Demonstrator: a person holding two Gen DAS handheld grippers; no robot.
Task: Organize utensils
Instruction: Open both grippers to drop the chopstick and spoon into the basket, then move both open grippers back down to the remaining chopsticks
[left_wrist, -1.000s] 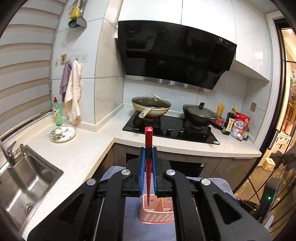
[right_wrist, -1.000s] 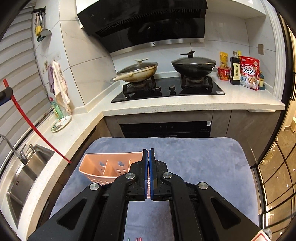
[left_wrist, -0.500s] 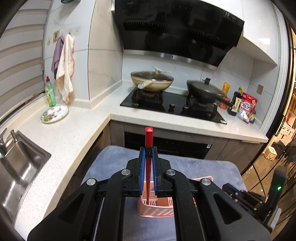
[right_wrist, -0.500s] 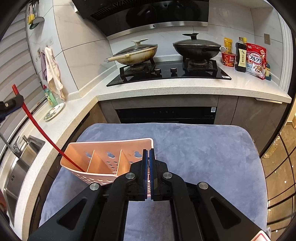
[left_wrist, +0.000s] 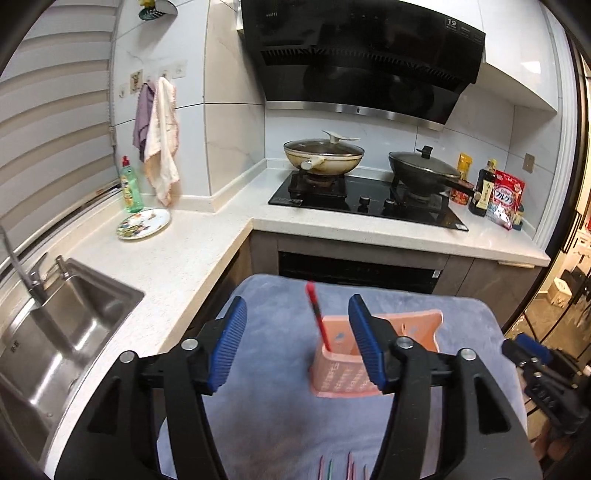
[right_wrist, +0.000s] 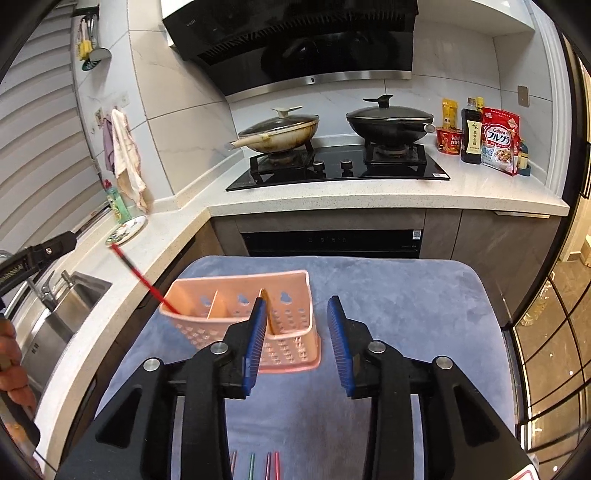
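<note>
Both the left gripper (left_wrist: 295, 332) and right gripper (right_wrist: 297, 338) have just been opening, empty, the red chopstick (left_wrist: 317, 317) leaning free in the pink utensil caddy's (right_wrist: 291, 350) end compartment.

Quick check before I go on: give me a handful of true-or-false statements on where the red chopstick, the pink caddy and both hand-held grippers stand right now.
1. The red chopstick stands tilted in the pink caddy. True.
2. The left hand-held gripper is clamped on the chopstick. False: its jaws have just been opening and stand apart, clear of it.
3. The right hand-held gripper is open. True.
4. The caddy sits on the white counter. False: it sits on the grey-blue mat.
5. Both pans on the stove are lidded. True.
</note>
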